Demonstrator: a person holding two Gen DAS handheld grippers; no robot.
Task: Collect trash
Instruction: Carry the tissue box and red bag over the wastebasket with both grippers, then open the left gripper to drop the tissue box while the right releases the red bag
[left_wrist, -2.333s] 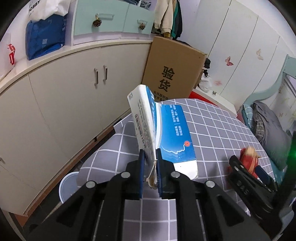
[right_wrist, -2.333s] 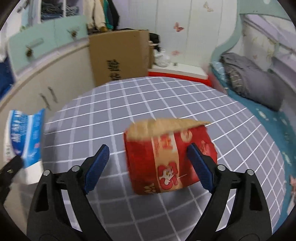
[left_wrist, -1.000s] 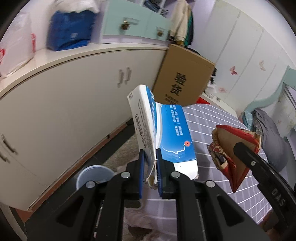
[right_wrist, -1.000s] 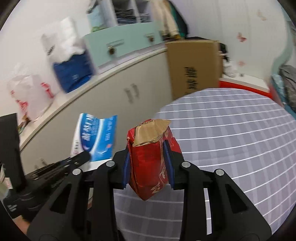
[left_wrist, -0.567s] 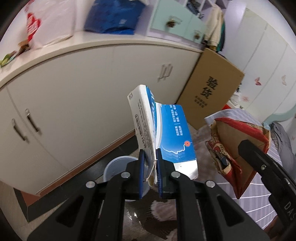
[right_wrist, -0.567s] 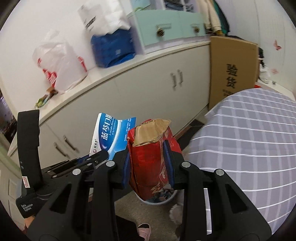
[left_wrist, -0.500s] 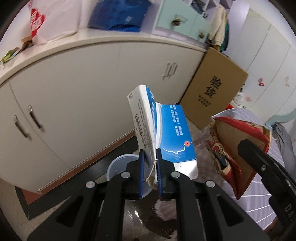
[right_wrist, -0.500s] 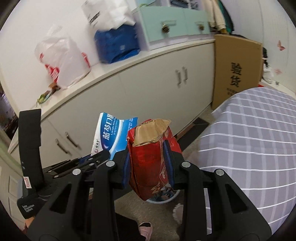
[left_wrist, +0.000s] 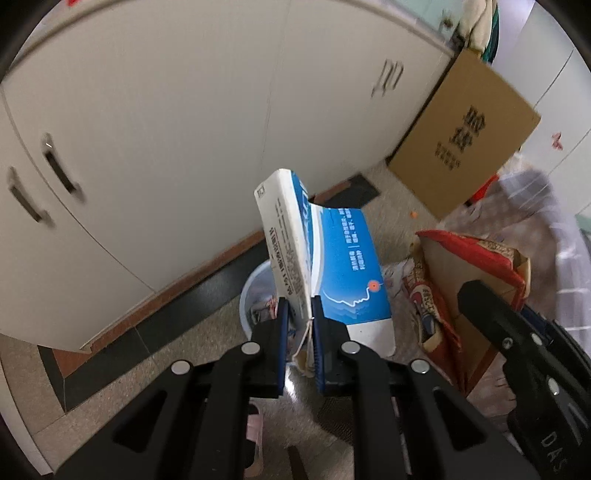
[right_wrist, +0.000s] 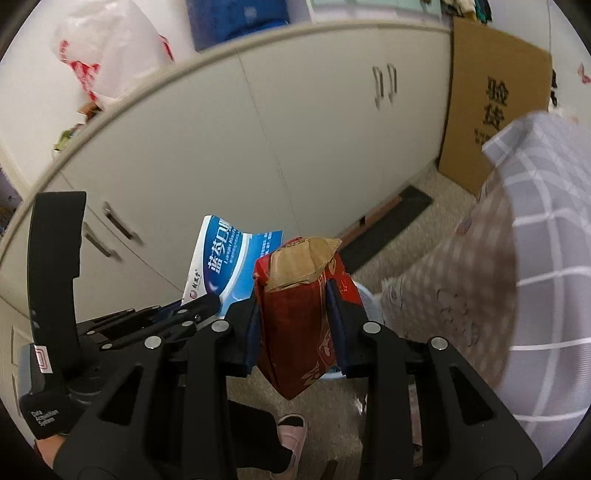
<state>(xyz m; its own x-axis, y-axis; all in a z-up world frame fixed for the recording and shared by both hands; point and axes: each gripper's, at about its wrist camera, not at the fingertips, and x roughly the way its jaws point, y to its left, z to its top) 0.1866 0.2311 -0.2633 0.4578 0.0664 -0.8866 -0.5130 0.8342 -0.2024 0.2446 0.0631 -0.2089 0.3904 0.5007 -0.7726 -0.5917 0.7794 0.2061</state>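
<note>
Both tools tilted steeply downward, left tool (left_wrist: 298, 317) and right tool (right_wrist: 295, 317) clamped tight.

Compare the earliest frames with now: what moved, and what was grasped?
The right tool closed on the red snack bag, which lay on the checked table. Both tools then swung off the table and down toward the pale blue bin. The left tool still clamps the blue-and-white carton.

From my feed, the blue-and-white box (left_wrist: 332, 273) hides most of the pale blue bin (left_wrist: 255, 291); the red bag (right_wrist: 299, 317) covers it too. Cabinet handles (left_wrist: 55, 173) smear with blur.
</note>
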